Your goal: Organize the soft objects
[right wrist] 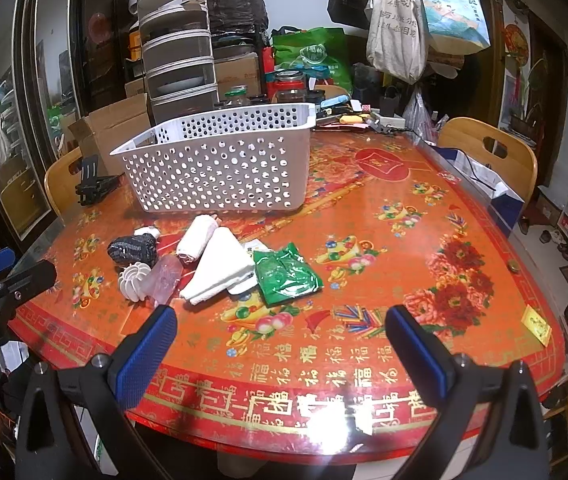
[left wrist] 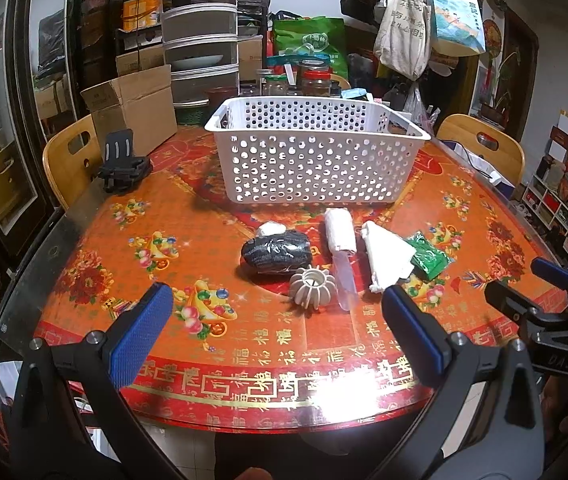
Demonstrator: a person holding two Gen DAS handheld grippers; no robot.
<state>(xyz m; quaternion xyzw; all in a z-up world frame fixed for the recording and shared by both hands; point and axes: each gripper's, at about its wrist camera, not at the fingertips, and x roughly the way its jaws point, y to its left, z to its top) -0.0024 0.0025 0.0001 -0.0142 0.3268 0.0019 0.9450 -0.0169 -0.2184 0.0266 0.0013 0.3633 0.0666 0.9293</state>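
Observation:
A white perforated basket (left wrist: 316, 148) (right wrist: 219, 164) stands on the red patterned table. In front of it lie a black wrapped bundle (left wrist: 275, 254) (right wrist: 133, 249), a rolled white cloth (left wrist: 339, 230) (right wrist: 197, 237), a folded white cloth (left wrist: 386, 256) (right wrist: 219, 270), a green packet (left wrist: 428, 256) (right wrist: 286, 276), a pale ribbed round piece (left wrist: 312, 284) (right wrist: 135, 280) and a translucent pink item (left wrist: 344, 280) (right wrist: 165, 280). My left gripper (left wrist: 277, 300) is open and empty, near the table's front edge. My right gripper (right wrist: 281, 322) is open and empty, to the right of the pile.
A black folded holder (left wrist: 123, 166) (right wrist: 93, 184) sits at the table's left. Wooden chairs (left wrist: 69, 160) (right wrist: 492, 152) stand at left and right. A cardboard box (left wrist: 131, 108), jars (left wrist: 316, 80) and clutter stand behind the basket. A yellow card (right wrist: 538, 324) lies near the right edge.

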